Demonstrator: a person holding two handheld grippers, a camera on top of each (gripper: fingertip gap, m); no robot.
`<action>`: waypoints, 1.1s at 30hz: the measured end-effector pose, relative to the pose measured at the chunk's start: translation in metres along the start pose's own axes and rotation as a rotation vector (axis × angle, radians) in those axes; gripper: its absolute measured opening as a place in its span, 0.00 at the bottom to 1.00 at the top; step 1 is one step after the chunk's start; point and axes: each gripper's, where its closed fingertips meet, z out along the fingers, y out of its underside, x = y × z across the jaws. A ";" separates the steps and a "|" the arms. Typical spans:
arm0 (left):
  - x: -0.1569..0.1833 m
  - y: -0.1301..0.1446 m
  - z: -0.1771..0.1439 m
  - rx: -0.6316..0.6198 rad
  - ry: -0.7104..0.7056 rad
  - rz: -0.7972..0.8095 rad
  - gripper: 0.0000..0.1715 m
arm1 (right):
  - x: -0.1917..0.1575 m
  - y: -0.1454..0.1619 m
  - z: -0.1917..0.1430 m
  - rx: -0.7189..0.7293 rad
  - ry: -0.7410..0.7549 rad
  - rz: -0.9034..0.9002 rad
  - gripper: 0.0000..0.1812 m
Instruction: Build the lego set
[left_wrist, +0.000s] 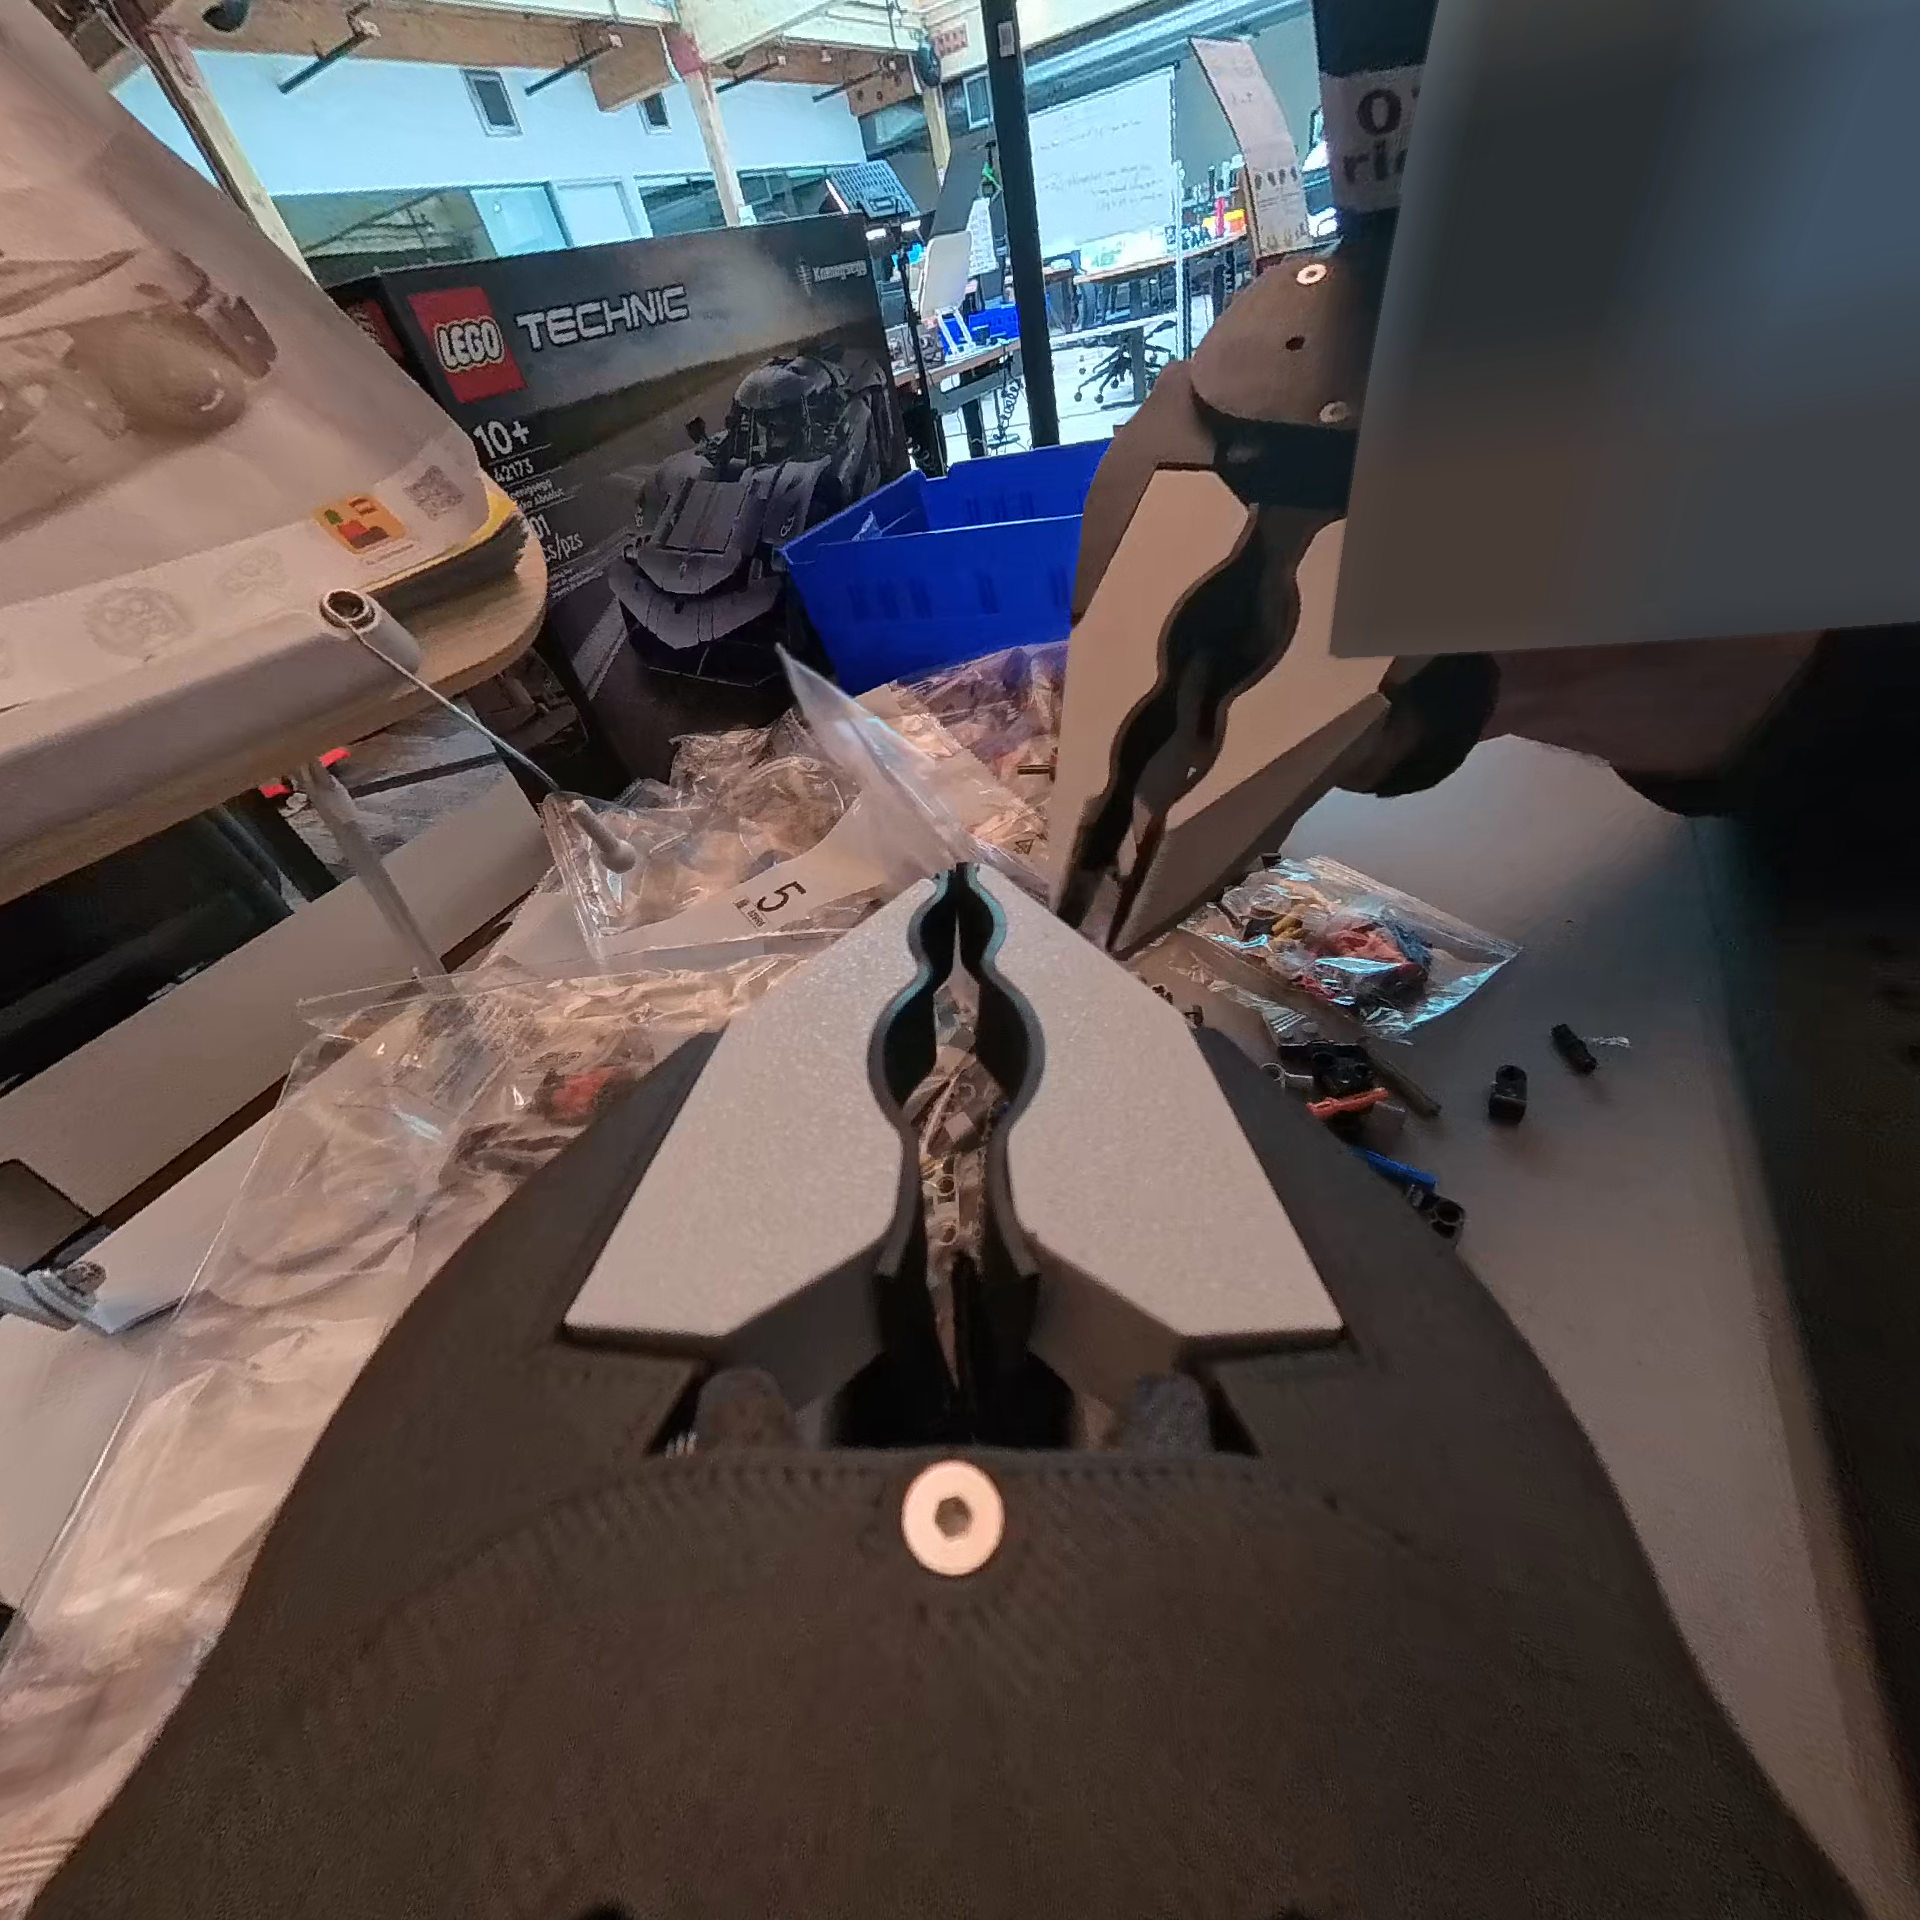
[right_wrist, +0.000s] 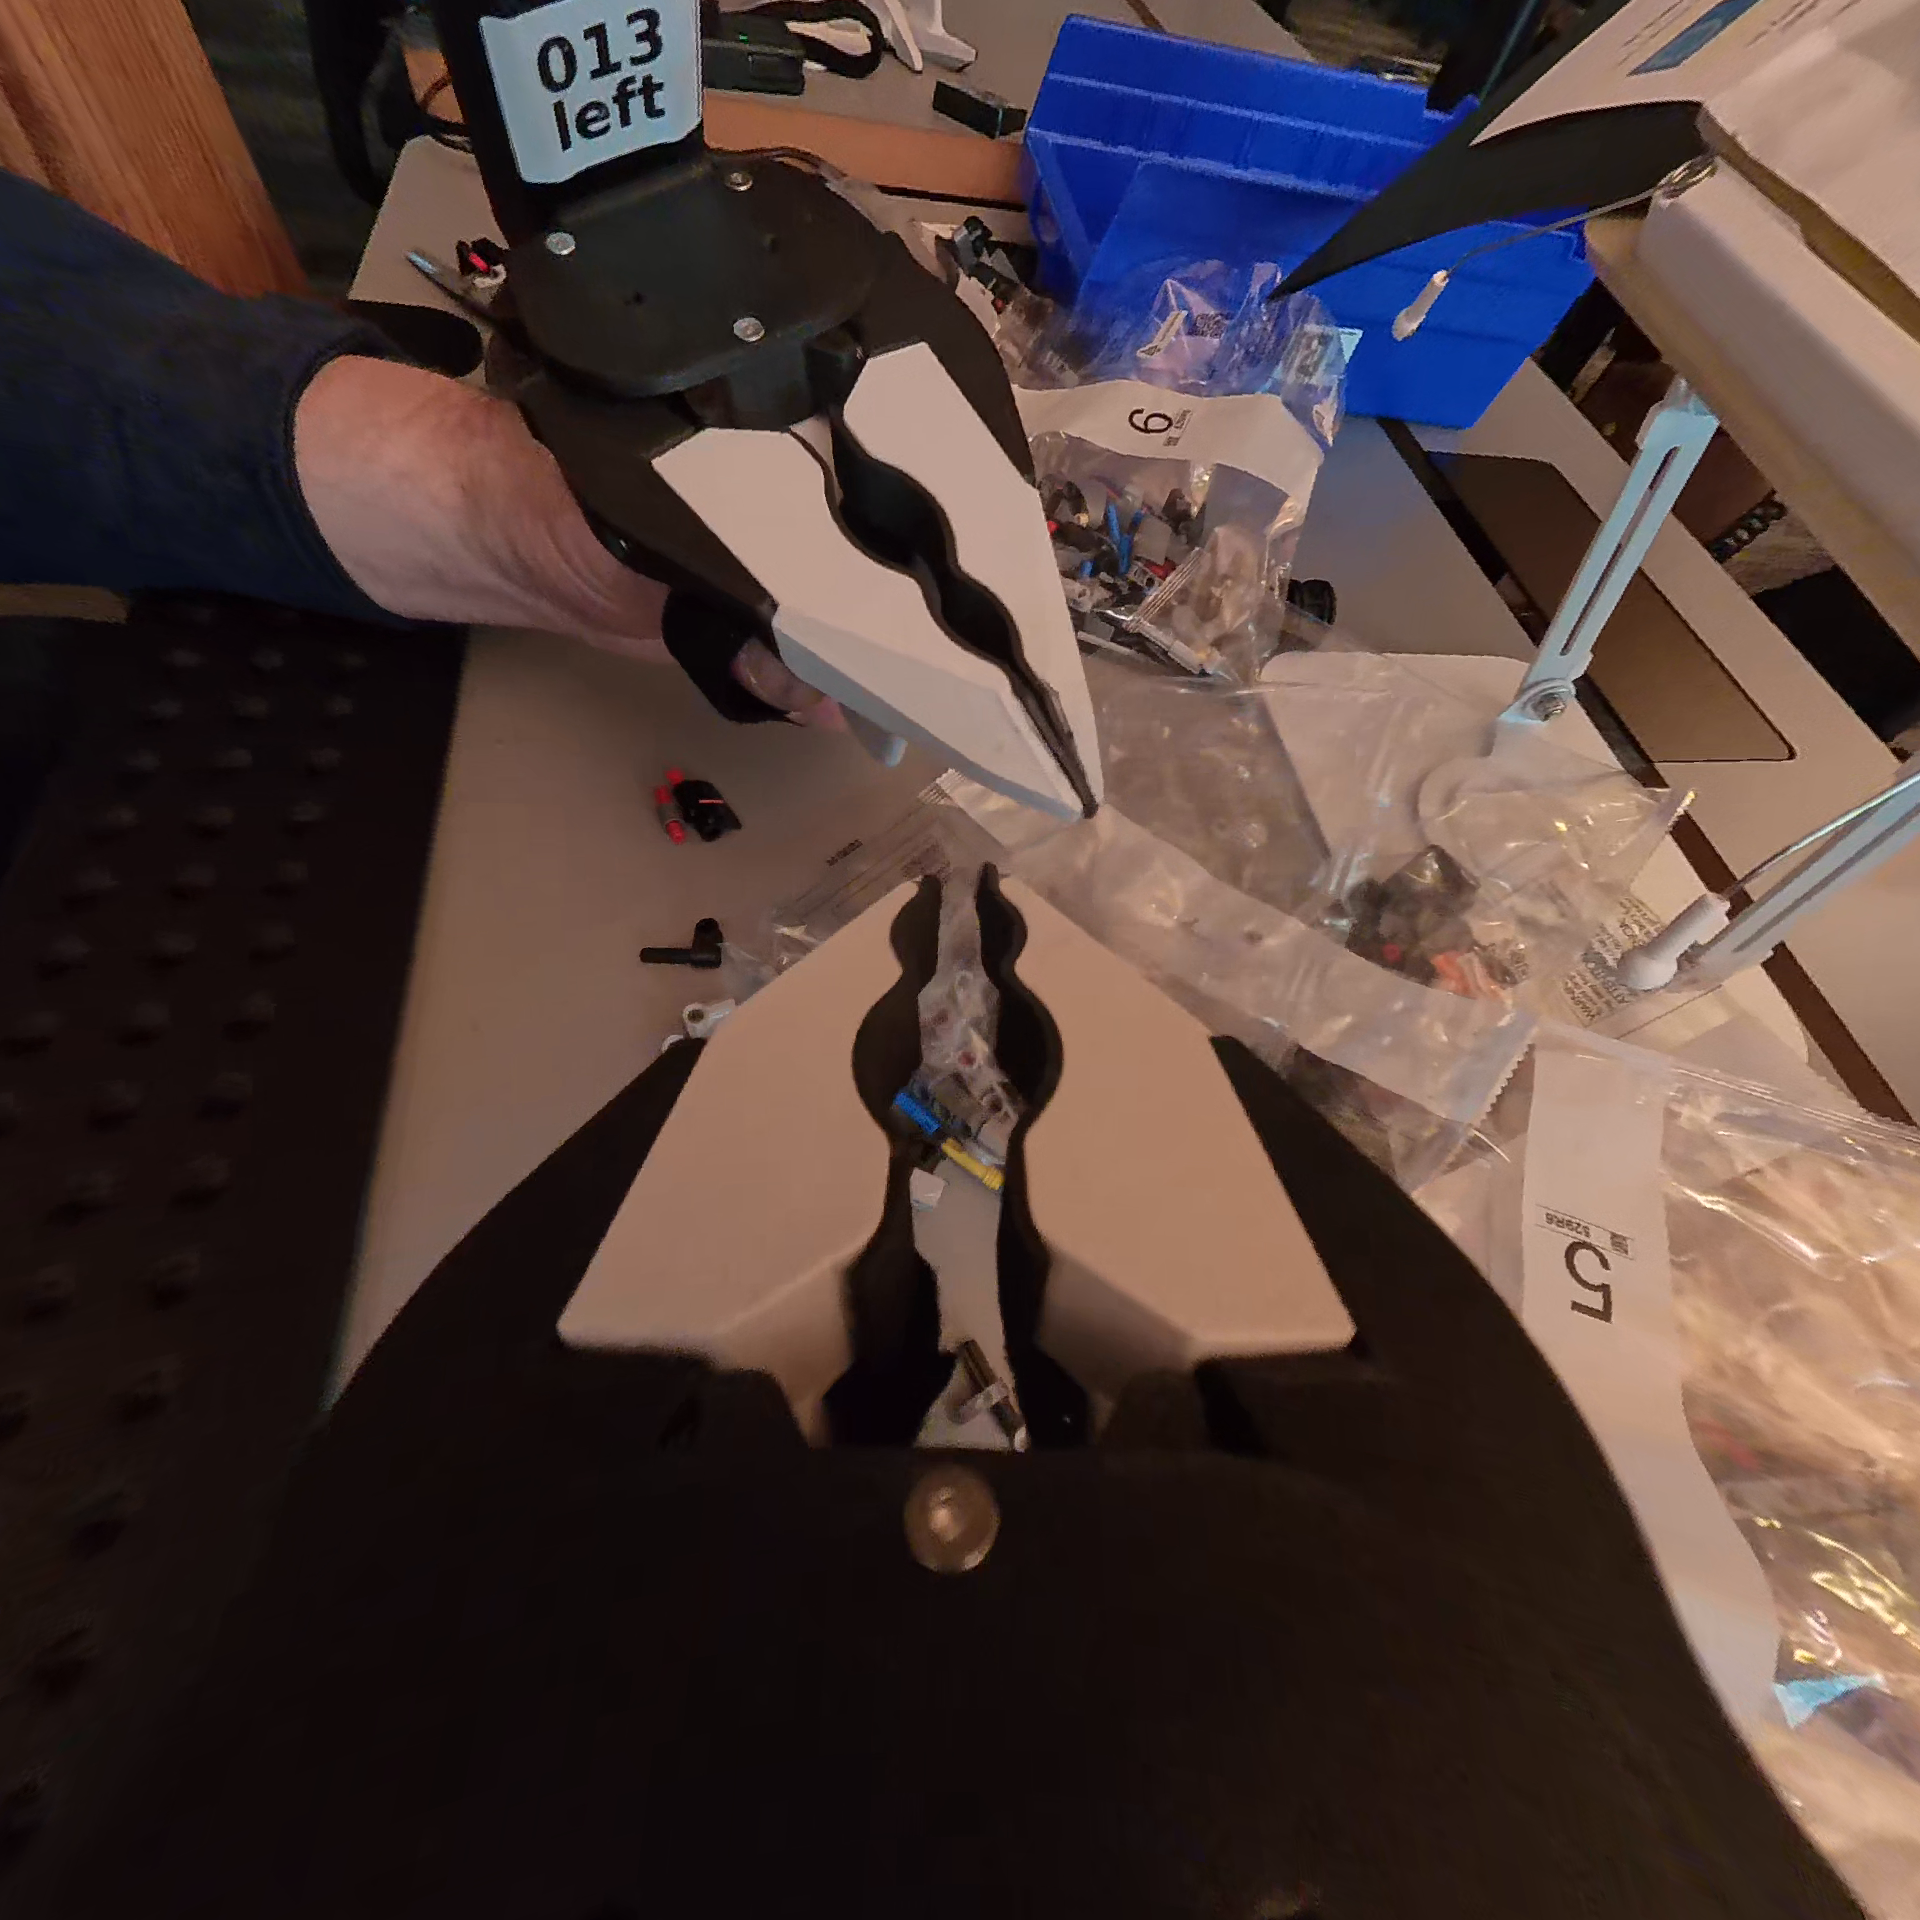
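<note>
My left gripper pinches a clear parts bag, corner pointing up and away | right gripper, fingers narrowly parted, grips nothing | loose pieces, blue bin crowd the surface.

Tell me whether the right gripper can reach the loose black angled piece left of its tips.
Probably yes: the black angled piece lies uncovered on bare table beside the right gripper, whose jaws stand slightly apart.

Instruction booklet cut off by top-left edge. Blue bin partly hidden behind bags, contents unseen. Loose parts in clear bags too small to identify. Bench right side blurred.
</note>
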 end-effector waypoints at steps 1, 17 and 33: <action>0.000 0.000 0.000 0.001 -0.001 0.000 0.00 | 0.000 0.000 -0.001 -0.001 -0.005 0.000 0.03; 0.010 -0.001 0.002 0.006 0.048 0.011 0.00 | 0.000 0.008 0.007 -0.057 0.028 -0.081 0.14; 0.009 -0.003 0.002 0.013 0.035 0.025 0.00 | 0.003 0.029 0.014 -0.203 0.053 -0.100 0.14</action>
